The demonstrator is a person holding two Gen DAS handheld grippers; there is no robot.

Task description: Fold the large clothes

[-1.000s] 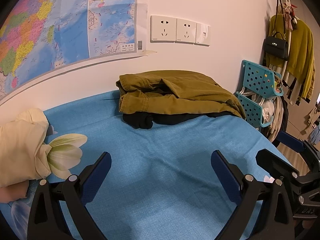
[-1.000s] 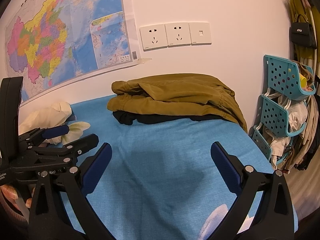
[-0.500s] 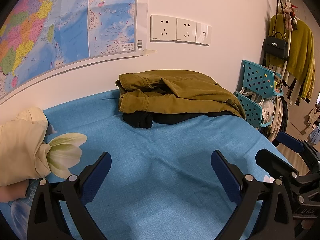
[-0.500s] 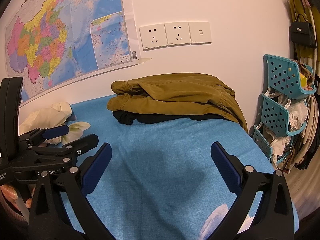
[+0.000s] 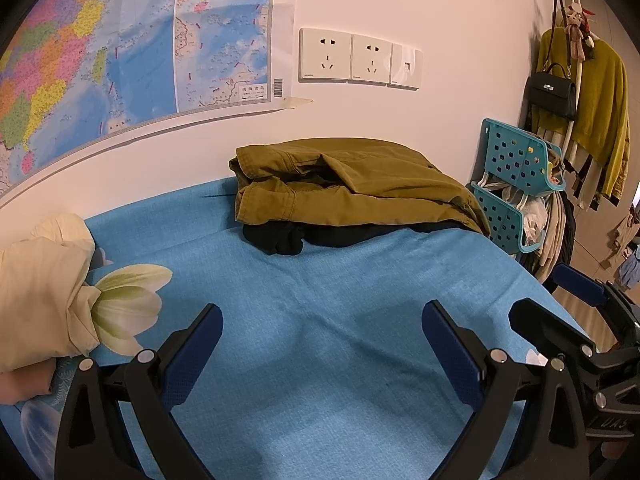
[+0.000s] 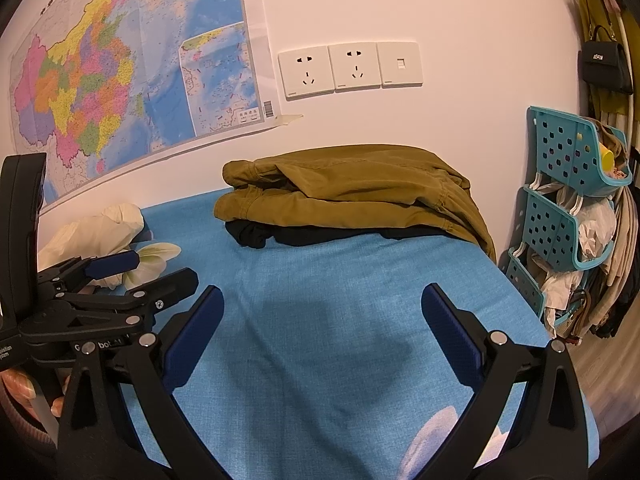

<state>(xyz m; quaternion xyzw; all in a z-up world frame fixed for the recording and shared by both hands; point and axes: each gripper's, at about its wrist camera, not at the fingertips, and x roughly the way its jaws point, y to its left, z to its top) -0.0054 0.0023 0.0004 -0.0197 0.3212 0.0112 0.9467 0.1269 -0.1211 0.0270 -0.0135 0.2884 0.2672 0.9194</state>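
An olive-green folded garment lies on top of a black garment at the far edge of the blue bed sheet, against the wall. It also shows in the right wrist view, over the black garment. My left gripper is open and empty, low over the sheet, well short of the pile. My right gripper is open and empty, beside it. The left gripper's body shows at the left of the right wrist view.
A cream garment is bunched at the left of the bed. A teal plastic rack full of cloth stands off the right edge. Clothes and a black handbag hang at far right. A map and sockets are on the wall.
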